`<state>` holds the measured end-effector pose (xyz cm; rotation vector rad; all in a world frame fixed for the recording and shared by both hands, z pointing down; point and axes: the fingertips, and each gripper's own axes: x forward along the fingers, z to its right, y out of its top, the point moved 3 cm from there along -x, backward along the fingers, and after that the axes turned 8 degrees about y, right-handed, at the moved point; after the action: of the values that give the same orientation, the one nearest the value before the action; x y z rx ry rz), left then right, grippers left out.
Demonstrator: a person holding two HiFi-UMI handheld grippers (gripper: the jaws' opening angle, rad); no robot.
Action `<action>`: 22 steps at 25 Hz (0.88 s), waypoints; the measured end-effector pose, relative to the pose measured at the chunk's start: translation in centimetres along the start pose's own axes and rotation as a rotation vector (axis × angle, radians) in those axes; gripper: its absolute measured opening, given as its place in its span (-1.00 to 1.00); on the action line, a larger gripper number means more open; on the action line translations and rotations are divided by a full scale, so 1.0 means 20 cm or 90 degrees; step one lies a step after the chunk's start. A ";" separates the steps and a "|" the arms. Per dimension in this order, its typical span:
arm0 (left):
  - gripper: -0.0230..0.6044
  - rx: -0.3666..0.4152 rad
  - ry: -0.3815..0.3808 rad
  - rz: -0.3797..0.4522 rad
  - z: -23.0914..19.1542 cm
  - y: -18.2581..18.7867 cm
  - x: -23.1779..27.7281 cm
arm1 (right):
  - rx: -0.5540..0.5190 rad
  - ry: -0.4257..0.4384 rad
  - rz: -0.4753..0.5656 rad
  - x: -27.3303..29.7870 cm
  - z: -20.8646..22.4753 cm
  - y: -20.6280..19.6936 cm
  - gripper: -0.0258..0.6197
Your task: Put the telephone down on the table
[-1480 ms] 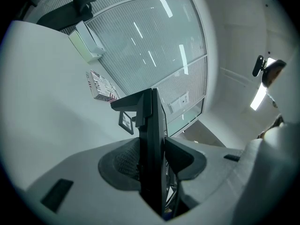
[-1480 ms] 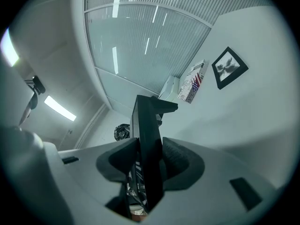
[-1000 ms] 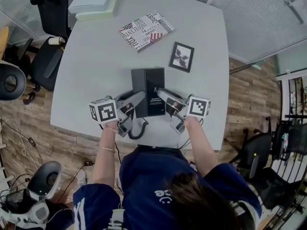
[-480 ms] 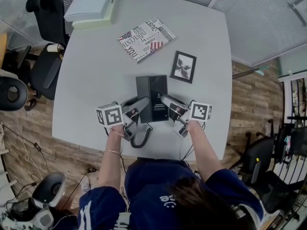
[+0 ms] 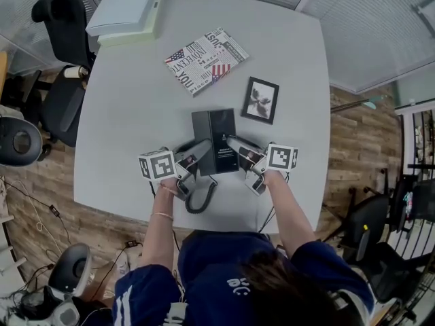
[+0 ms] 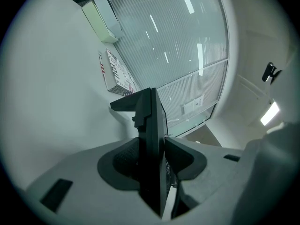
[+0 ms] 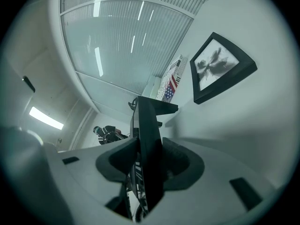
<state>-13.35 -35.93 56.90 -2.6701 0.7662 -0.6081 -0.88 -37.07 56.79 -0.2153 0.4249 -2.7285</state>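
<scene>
While both grippers are clamped on it, the black telephone (image 5: 214,138) sits over the middle of the white table (image 5: 122,128), a little toward the lower edge of the frame in the head view. From above I cannot tell whether its base touches the tabletop.

Left gripper (image 5: 201,147): comes in from the lower left, jaws closed on the telephone's left side. In the left gripper view the dark housing stands edge-on between the pads (image 6: 123,162), and both pads press against its faces. Its marker cube (image 5: 158,165) is at the rear, by the person's hand.

Right gripper (image 5: 232,143): comes in from the lower right, mirroring the other. In the right gripper view the same thin black slab is pinched between the pads (image 7: 180,161), with no gap on either side.

Black cord (image 5: 202,199): loops on the table just below the telephone, between the two grippers.

Other items on the table:
- A framed picture (image 5: 260,100) lies just up and right of the telephone, apart from it.
- A book with a newsprint-and-flag cover (image 5: 206,60) lies further up, near centre.
- A white and pale-green flat box (image 5: 126,9) sits at the upper left corner.

Black office chair (image 5: 64,39): stands off the table's left edge, on the wood floor.
</scene>
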 end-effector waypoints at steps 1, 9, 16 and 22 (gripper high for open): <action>-0.40 -0.001 0.004 -0.002 -0.01 0.00 0.01 | -0.002 -0.005 -0.002 0.00 0.01 0.00 -0.38; -0.40 0.006 0.018 -0.022 -0.05 -0.02 0.04 | 0.002 -0.022 -0.013 0.00 0.07 -0.02 -0.37; -0.40 0.030 0.029 -0.040 -0.06 -0.05 0.05 | -0.005 -0.027 -0.026 0.00 0.10 -0.04 -0.37; -0.40 0.037 0.035 -0.045 -0.06 -0.04 0.06 | -0.010 -0.043 -0.022 -0.01 0.10 -0.04 -0.35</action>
<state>-12.73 -36.08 58.70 -2.6459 0.6610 -0.7138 -0.60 -36.89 58.87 -0.3201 0.4278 -2.7434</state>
